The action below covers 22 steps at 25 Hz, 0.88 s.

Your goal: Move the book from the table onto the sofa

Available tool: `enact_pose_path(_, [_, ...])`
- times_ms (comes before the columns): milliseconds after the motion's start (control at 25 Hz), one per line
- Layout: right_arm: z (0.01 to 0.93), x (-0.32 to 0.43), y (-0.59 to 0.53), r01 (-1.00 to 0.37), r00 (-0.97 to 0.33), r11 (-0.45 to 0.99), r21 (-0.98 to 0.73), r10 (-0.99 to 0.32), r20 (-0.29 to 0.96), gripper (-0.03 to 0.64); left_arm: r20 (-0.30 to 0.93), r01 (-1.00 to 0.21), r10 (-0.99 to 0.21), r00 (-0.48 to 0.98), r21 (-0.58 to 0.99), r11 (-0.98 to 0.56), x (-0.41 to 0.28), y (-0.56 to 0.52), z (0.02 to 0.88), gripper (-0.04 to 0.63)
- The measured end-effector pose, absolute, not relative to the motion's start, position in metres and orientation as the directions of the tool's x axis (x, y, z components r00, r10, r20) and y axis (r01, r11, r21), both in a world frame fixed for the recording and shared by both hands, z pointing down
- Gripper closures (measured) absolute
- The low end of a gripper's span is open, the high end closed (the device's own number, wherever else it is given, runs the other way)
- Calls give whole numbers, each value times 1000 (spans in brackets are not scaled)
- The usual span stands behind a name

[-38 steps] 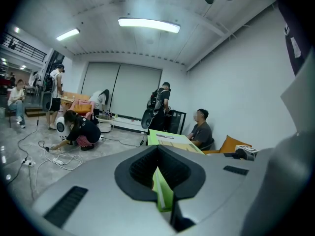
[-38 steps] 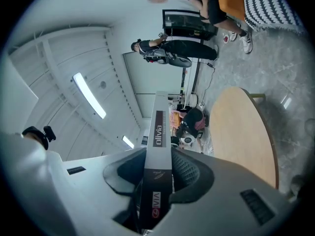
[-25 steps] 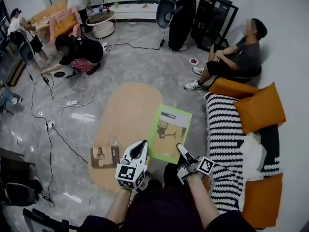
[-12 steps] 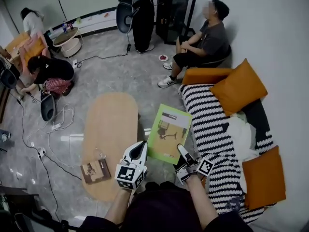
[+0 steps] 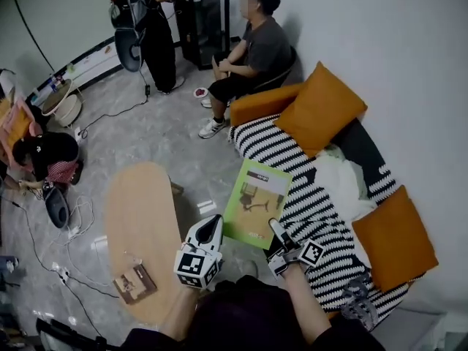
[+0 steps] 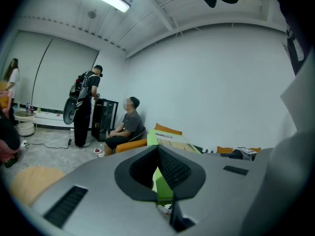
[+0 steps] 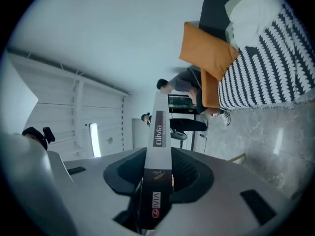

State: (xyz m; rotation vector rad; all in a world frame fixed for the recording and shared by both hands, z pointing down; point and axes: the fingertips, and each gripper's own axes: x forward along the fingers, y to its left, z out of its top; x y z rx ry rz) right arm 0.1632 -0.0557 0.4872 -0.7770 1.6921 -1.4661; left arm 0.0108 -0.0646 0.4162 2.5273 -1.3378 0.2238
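A large green book [image 5: 257, 202] hangs in the air between both grippers, its far end over the edge of the black-and-white striped sofa [image 5: 322, 210]. My left gripper [image 5: 214, 227] is shut on the book's near left corner; in the left gripper view the green cover [image 6: 170, 139] runs out from between the closed jaws of the left gripper [image 6: 158, 156]. My right gripper [image 5: 276, 229] is shut on the book's near right side, and in the right gripper view the white spine [image 7: 158, 129] stands clamped in the right gripper [image 7: 158, 168].
The oval wooden table [image 5: 139, 218] lies at the left with a small brown book [image 5: 134, 284] on it. Orange cushions [image 5: 320, 110] [image 5: 395, 236] and a white cloth [image 5: 342, 185] lie on the sofa. A person [image 5: 252, 53] sits beyond the sofa's end; another [image 5: 150, 20] stands nearby. Cables trail at left.
The view has swung right: the table has slid to the left and the sofa has come round behind the book. Both grippers keep their hold on the book.
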Motion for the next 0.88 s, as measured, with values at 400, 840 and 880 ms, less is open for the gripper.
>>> enact_pose_path(400, [504, 285, -27, -7, -287, 149, -989, -947, -141, 460, 272, -654, -606, 748, 146, -742, 138, -74, 427, 580])
enact_pose_path(840, [507, 314, 22, -49, -16, 102, -994, -995, -101, 460, 267, -434, -384, 884, 160, -887, 181, -60, 426, 580])
enact_pose_path(880, [507, 312, 23, -54, -1, 99, -994, -995, -99, 460, 267, -419, -370, 890, 160, -894, 180, -62, 426, 580])
